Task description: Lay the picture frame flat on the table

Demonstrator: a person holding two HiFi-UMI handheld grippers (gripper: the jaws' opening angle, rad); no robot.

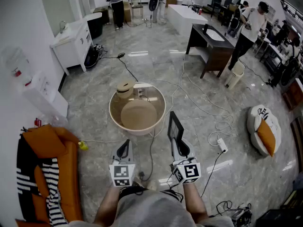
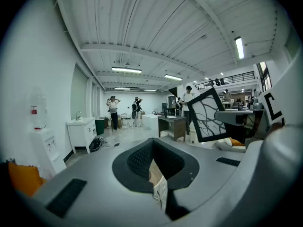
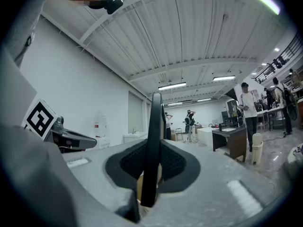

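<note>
As it stands: picture frame [image 1: 174, 126] upright, its edge clamped in right gripper [image 1: 178, 143].
Left gripper [image 1: 125, 145]: jaws together, empty.
Handling: judged light, stiff, possibly fragile; grip the border.

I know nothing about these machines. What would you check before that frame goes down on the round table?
1. Grip: ok. The right gripper is shut on the picture frame.
2. Frame over the table: not ok. It stands upright, short of the rim.
3. Landing spot: ok. The middle is bare; a round wooden object sits at the far edge.
4. Left gripper free to help: ok, it holds nothing.
5. Floor: not ok, cables lie around.
</note>
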